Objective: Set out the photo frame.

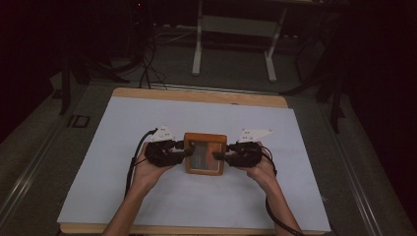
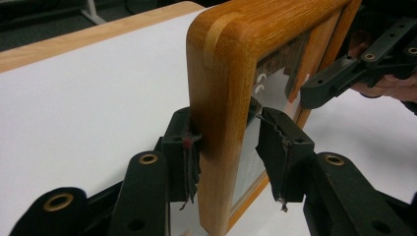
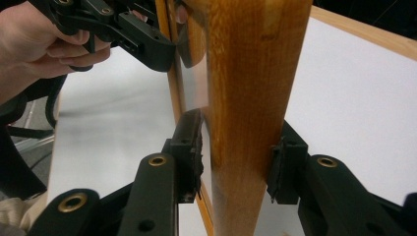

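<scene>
A wooden frame [image 1: 205,139] with a glass pane is held between both grippers over the middle of the white-covered table [image 1: 147,196], its pane facing up towards the high camera. My left gripper [image 1: 187,151] clamps the frame's left side. In the left gripper view its jaws [image 2: 231,142] sit either side of the thick orange-brown rim [image 2: 221,73], one pad on the wood's back, the other against the pane side. My right gripper [image 1: 220,156] holds the opposite side. In the right gripper view its pads [image 3: 241,157] press on both faces of the rim [image 3: 251,73].
The white sheet has free room all around the hands, with the wooden table edge [image 1: 196,96] showing at the far side. Beyond it stand a white metal stand [image 1: 233,29] and loose cables [image 1: 145,69] on the grey floor. Cables trail from both grippers along the forearms.
</scene>
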Demonstrator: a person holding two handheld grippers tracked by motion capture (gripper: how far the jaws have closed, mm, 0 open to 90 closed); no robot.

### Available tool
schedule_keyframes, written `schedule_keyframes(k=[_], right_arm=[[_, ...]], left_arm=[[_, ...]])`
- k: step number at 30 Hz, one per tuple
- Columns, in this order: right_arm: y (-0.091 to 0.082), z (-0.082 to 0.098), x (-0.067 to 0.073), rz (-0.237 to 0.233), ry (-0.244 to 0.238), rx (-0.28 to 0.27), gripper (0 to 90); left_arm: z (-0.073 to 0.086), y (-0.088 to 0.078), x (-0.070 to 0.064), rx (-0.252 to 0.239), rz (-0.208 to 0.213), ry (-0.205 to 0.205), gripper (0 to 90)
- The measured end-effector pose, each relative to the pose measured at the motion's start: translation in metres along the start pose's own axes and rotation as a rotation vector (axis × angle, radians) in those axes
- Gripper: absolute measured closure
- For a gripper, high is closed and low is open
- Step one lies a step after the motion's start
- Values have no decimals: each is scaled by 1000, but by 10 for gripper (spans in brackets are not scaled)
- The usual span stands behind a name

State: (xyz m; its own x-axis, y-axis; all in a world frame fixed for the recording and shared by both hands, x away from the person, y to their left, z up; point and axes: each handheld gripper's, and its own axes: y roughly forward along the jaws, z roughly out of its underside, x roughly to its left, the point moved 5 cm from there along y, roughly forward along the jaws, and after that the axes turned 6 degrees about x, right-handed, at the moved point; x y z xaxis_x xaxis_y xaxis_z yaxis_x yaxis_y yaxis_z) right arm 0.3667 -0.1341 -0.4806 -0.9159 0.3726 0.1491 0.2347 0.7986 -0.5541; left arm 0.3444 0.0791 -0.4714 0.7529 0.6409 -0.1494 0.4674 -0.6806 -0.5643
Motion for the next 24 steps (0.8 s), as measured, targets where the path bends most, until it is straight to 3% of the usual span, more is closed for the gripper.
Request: schedule_keyframes(k=[24], right_arm=[[17,14,-11,-43,50,-20,601]], left_arm=[[9,7,3,25,-38,-36,604]])
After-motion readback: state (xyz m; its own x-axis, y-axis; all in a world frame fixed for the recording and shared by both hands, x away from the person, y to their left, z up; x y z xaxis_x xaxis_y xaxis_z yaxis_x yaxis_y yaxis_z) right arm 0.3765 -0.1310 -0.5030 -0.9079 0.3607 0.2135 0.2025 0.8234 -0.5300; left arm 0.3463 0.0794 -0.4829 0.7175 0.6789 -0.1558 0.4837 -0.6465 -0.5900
